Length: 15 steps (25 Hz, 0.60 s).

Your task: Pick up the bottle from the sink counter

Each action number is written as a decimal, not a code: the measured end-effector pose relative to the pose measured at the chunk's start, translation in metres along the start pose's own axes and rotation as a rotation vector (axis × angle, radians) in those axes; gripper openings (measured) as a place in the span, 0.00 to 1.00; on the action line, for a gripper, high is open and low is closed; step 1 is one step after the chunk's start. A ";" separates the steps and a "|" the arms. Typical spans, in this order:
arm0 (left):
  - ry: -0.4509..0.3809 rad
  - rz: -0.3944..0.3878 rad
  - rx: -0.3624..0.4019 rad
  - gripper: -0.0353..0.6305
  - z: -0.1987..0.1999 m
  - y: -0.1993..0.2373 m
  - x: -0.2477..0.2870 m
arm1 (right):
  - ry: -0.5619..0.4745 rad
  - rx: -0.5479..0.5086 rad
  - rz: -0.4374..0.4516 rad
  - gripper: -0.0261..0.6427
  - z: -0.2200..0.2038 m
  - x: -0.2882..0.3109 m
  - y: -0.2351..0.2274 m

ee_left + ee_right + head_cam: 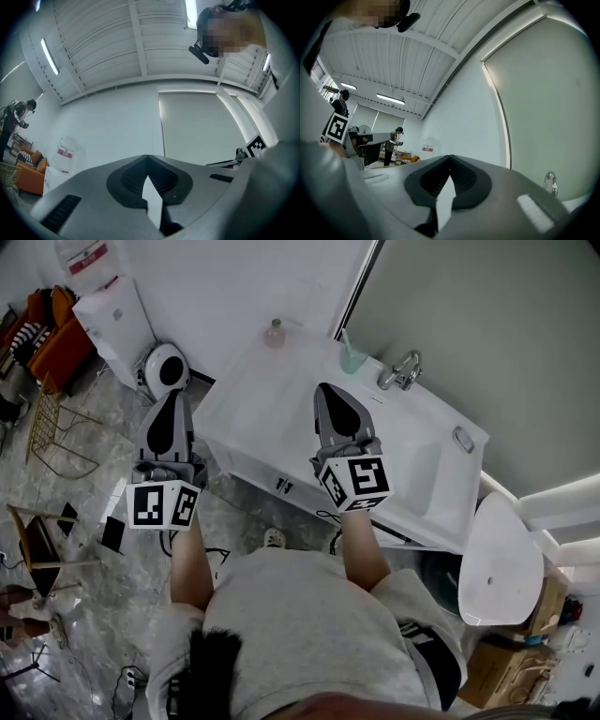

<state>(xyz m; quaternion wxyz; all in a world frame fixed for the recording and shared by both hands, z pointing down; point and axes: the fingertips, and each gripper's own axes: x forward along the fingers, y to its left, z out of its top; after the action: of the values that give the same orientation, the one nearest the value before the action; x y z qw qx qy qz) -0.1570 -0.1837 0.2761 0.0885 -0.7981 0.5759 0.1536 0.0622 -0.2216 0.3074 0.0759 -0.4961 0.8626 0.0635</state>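
As you stand now: you face the sink counter with both grippers held out ahead of you and nothing picked up.
Bottle: upright at the far left corner of the counter, close to the wall and untouched. A teal cup stands to its right, with the tap beyond that.
Left gripper: just off the counter's left edge and well apart from the bottle. Its jaws meet tip to tip with nothing between them.
Right gripper: over the counter top, short of the cup and nearer the bottle than the left one, but not beside it. Its jaws are likewise pressed together and empty.
Gripper views: both look at wall and ceiling, not at the counter.
Step in hand: judged to be the approach, as neither gripper is lined up on the bottle.
Next move: you would need to pick one gripper, spread its jaws wider than the bottle's body, tip its nose down towards the far corner, and keep clear of the cup.
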 end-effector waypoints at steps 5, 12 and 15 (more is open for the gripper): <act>-0.010 0.014 0.017 0.06 -0.006 -0.003 0.026 | -0.015 0.006 0.017 0.06 -0.003 0.018 -0.025; 0.016 0.029 0.034 0.06 -0.018 -0.002 0.039 | -0.016 0.033 0.023 0.06 -0.014 0.034 -0.041; 0.028 0.026 0.043 0.06 -0.023 0.001 0.048 | -0.016 0.054 0.019 0.06 -0.018 0.044 -0.047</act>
<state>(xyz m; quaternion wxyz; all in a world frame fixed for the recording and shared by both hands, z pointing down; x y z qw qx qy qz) -0.1409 -0.2338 0.2808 0.0958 -0.7903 0.5908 0.1312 0.0796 -0.2854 0.3150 0.0957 -0.4852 0.8680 0.0449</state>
